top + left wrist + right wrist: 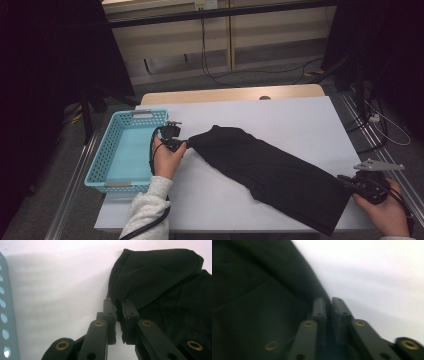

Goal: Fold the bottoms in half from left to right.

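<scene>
A white table (280, 117) bears a black cloth (270, 170) stretched slantwise beside a blue basket (107, 155). The left gripper (119, 305) pinches the cloth's upper end. The right gripper (329, 305), jaws nearly together, seems clamped on its lower edge, though that view is blurred.

left gripper (186, 144): jaws closed, pointing right, forearm in grey sleeve rising from the bottom edge | right gripper (345, 181): jaws closed, pointing left, held low at the near right, hand (384, 210) behind it
</scene>
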The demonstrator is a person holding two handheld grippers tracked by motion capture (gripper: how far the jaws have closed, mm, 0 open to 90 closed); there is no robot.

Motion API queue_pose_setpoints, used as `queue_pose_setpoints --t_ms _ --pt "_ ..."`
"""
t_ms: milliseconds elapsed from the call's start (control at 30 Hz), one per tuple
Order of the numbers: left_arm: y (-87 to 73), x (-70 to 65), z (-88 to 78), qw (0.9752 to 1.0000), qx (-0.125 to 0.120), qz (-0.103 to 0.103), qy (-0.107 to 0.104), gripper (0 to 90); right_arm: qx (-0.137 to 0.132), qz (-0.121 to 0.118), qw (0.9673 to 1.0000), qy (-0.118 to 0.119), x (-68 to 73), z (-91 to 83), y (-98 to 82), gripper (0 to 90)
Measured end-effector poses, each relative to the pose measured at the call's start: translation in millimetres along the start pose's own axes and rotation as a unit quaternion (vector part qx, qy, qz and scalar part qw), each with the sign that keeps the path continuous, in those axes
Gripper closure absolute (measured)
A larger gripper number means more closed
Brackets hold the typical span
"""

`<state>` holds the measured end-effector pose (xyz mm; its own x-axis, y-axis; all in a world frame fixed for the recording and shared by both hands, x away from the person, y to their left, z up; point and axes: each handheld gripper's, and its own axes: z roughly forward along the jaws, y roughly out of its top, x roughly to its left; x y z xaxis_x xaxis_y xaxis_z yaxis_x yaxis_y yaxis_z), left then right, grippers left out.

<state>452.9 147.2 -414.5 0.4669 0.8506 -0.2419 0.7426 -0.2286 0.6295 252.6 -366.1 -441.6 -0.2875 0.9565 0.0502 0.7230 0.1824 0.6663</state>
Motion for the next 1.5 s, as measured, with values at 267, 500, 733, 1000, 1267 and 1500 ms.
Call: queue_pose_setpoints --t_ms 267,500,733,1000,1267,1500 --pt "-0.3 0.1 1.2 1.0000 0.004 0.002 -0.003 83.4 0.007 0.007 0.9999 0.012 0.4 -7.2 1.2 90.0" --pt "-0.6 -0.3 3.2 1.0000 0.003 0.004 -0.003 82.8 0.021 0.022 0.9994 0.014 -5.1 -14.7 -5.6 90.0" --pt "-0.5 -0.2 3.4 1.0000 0.004 0.006 -0.004 81.7 0.010 0.011 0.9999 0.003 -3.9 -8.1 -7.9 74.0" --pt "-0.7 -1.4 4.1 1.0000 0.002 0.008 -0.003 80.6 -0.007 0.023 0.9997 -0.002 -6.6 -2.1 -10.6 60.2" --pt "-1.5 -1.8 3.7 0.9999 0.002 0.010 -0.005 78.9 0.004 0.029 0.9993 0.022 -0.4 -0.6 -8.9 78.2" --pt "-1.6 -2.2 3.1 0.9999 0.000 0.010 -0.008 78.9 0.010 0.030 0.9985 0.045 -0.5 -0.7 -6.4 88.0"
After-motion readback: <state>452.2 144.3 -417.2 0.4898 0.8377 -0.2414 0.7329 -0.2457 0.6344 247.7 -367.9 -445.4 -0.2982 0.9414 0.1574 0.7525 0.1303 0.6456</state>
